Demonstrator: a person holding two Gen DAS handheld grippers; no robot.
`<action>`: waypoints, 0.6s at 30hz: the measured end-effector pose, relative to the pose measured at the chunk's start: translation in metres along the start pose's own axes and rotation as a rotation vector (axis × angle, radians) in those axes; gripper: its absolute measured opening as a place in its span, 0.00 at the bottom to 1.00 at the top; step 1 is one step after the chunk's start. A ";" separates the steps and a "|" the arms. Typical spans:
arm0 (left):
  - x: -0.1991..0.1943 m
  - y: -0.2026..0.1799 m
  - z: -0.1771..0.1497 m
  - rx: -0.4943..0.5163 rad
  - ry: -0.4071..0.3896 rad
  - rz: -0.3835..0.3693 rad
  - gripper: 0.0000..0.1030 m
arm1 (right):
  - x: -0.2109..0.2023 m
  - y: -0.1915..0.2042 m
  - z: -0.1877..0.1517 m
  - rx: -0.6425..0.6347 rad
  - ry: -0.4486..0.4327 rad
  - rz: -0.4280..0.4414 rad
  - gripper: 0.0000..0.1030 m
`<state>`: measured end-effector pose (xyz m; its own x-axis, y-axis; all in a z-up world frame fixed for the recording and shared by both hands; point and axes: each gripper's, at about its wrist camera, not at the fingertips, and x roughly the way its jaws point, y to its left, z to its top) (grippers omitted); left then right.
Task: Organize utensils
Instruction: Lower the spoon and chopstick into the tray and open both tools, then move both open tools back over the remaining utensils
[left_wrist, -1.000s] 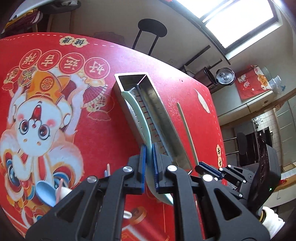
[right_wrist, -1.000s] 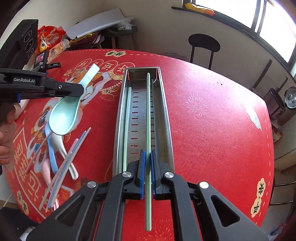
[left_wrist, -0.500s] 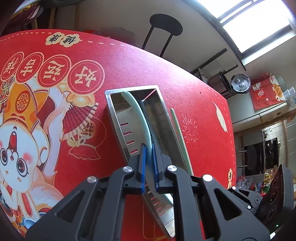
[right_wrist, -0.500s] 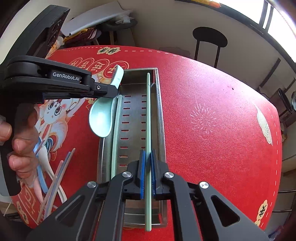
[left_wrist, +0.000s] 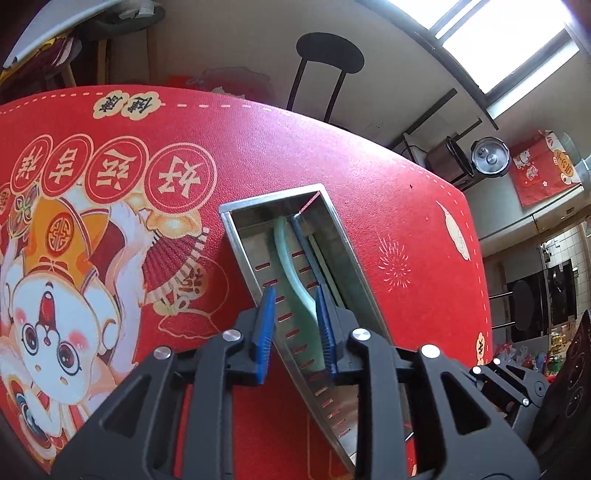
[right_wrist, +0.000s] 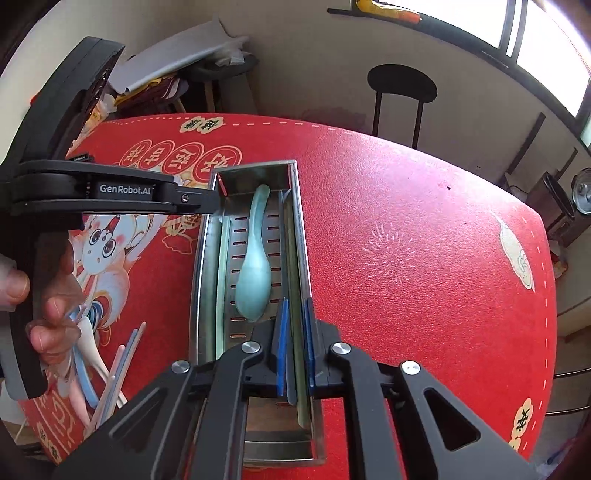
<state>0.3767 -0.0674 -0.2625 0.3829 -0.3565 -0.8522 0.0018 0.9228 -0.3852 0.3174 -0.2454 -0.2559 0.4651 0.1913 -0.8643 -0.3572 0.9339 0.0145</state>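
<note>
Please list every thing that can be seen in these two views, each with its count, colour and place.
tray: 1, silver metal, slotted floor, middle of the table.
spoon: 1, pale green, lying in the tray.
green chopstick: 1, along the tray's right wall.
second green chopstick: 1, along the tray's left wall.
loose utensils: several, pink, blue and white, on the cloth left of the tray; count unclear.
tablecloth: 1, red, printed, covering the table.
chair: 1, black, behind the table.
left gripper: black, blue pads, jaws opening, spoon between them, not pressed.
right gripper: black, blue pads, closed on the green chopstick.
hand: 1, holding the left gripper.
</note>
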 end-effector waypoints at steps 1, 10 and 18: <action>-0.007 0.001 0.000 0.012 -0.011 0.006 0.26 | -0.005 -0.001 0.000 0.004 -0.007 -0.001 0.09; -0.088 0.032 -0.019 0.108 -0.124 0.060 0.39 | -0.046 0.011 -0.013 0.033 -0.058 -0.003 0.11; -0.160 0.088 -0.071 0.171 -0.185 0.135 0.68 | -0.064 0.047 -0.049 0.086 -0.096 0.063 0.40</action>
<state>0.2503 0.0607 -0.1849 0.5525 -0.2110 -0.8064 0.0897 0.9769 -0.1941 0.2313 -0.2283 -0.2242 0.5210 0.2743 -0.8082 -0.3189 0.9409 0.1137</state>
